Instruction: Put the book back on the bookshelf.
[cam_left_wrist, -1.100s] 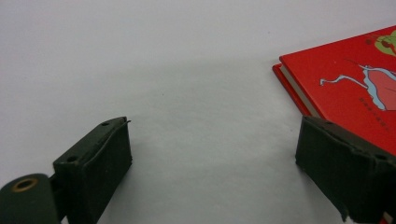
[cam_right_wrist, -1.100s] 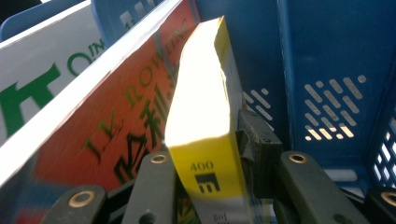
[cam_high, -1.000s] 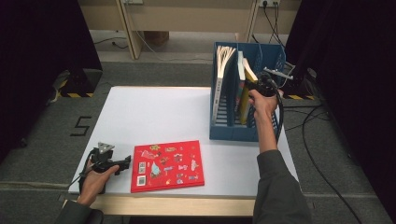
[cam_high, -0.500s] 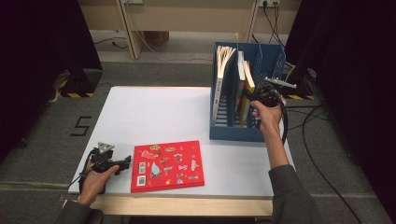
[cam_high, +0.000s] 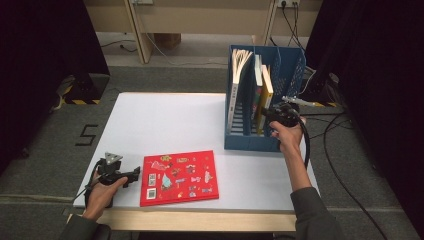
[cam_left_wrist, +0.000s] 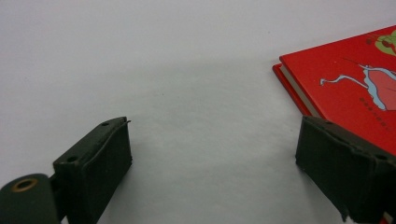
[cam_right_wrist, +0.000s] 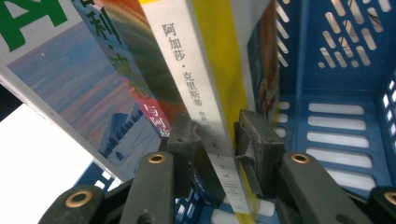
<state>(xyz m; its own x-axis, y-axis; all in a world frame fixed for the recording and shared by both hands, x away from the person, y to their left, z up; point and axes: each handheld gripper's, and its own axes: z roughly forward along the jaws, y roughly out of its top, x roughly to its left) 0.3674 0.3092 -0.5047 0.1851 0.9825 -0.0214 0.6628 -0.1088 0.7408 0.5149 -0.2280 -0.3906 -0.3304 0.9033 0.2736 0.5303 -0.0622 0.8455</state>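
A: Yellow book (cam_right_wrist: 219, 88), upright in the blue rack (cam_high: 290, 75): what grasps it?

B: The right tool (cam_right_wrist: 215, 140). Its jaws have just been closing, and the pads now press on the white spine and the yellow cover from either side, low on the book.

A: And around that grip?

B: The book stands in the rack's middle slot. Beside it leans a book with a landscape cover (cam_right_wrist: 84, 79); the slot on its other side is bare blue plastic. At the rack's far-left end stands a book with fanned pages (cam_high: 239, 65).

A: The other tool?

B: The left tool (cam_left_wrist: 212, 158) sits well apart from the rack, at the near-left corner of the table (cam_high: 165, 120). Its jaws are spread wide, holding nothing, resting just beside the red book (cam_high: 178, 176), which lies flat between that tool and the rack.
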